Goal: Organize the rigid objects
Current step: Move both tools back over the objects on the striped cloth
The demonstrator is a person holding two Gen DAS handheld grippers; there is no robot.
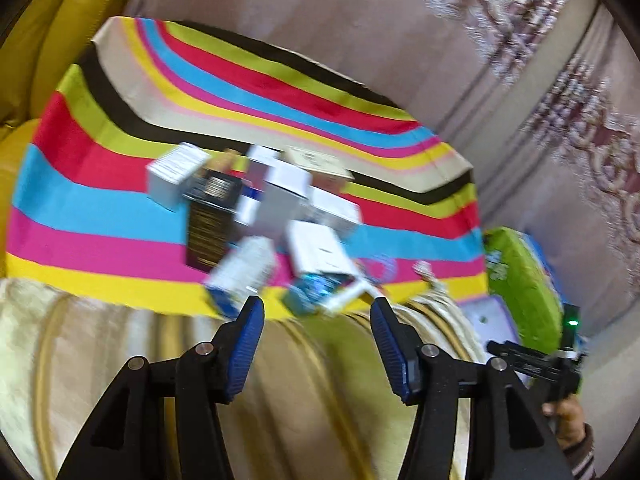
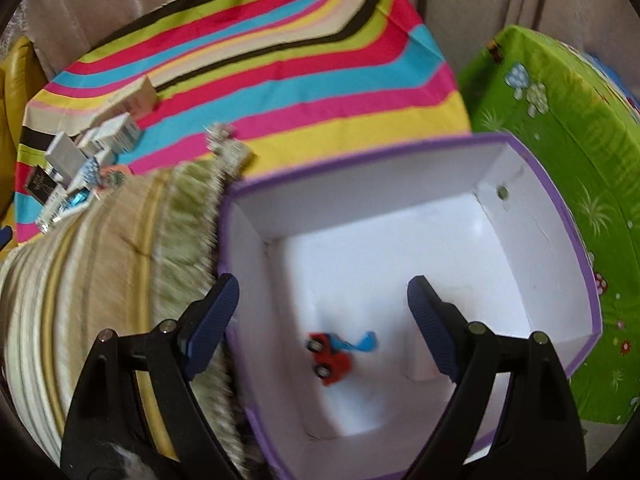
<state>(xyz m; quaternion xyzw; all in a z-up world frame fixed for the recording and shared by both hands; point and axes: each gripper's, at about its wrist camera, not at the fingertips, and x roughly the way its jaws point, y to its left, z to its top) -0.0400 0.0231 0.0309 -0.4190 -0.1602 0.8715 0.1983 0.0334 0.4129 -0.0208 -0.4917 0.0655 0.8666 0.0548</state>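
Note:
A heap of small cartons (image 1: 264, 208) lies on a striped cloth (image 1: 120, 208): white boxes, a black box (image 1: 208, 220) and a blue-and-white box (image 1: 236, 276). My left gripper (image 1: 316, 312) is open and empty, just short of the nearest boxes. My right gripper (image 2: 324, 292) is open and empty above an open white box with a purple rim (image 2: 520, 184). A red toy car (image 2: 330, 360) with a blue piece lies on the box floor. The heap shows far left in the right wrist view (image 2: 80, 160).
A beige fringed cushion (image 2: 112, 256) lies between the heap and the purple-rimmed box. A green printed lid (image 2: 568, 152) stands to the right of the box. A yellow sofa (image 1: 48, 40) is at the far left. The right gripper's body (image 1: 536, 364) shows low right in the left view.

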